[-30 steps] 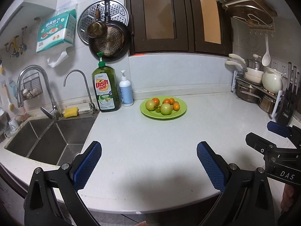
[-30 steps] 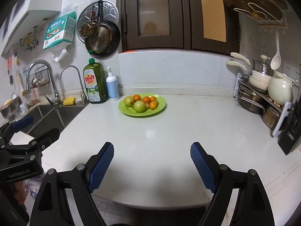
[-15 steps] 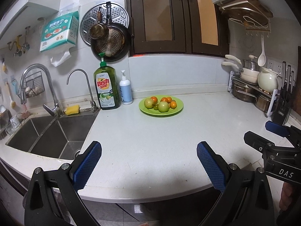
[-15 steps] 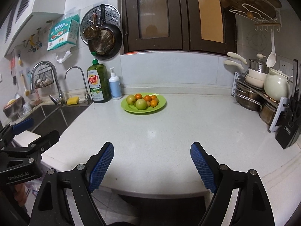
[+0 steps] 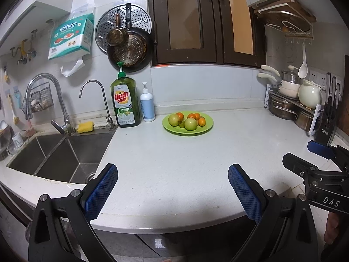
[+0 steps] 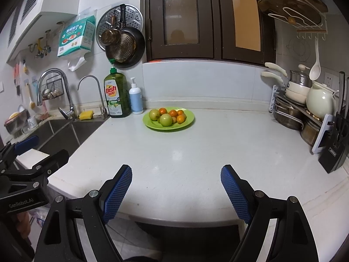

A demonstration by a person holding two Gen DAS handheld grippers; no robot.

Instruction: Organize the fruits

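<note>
A green plate (image 5: 207,128) (image 6: 187,121) sits far back on the white counter, holding green apples (image 5: 190,124) (image 6: 165,120) and several small oranges (image 5: 201,121) (image 6: 180,119). My left gripper (image 5: 172,183) hovers open over the counter's front edge, well short of the plate, with nothing between its blue pads. My right gripper (image 6: 176,182) is likewise open and empty at the front edge. Each gripper shows at the other view's side: the right gripper (image 5: 314,159) and the left gripper (image 6: 32,152).
A double sink (image 5: 59,152) with taps lies left. Dish soap (image 5: 125,102) and a pump bottle (image 5: 147,102) stand left of the plate. A pot rack (image 5: 290,107), jug (image 6: 320,102) and knife block (image 6: 336,150) line the right wall. Pans (image 5: 128,45) hang above.
Both views have drawn back slightly from the counter, so its front edge and the floor below show more. The plate looks a little farther. Both grippers stay open.
</note>
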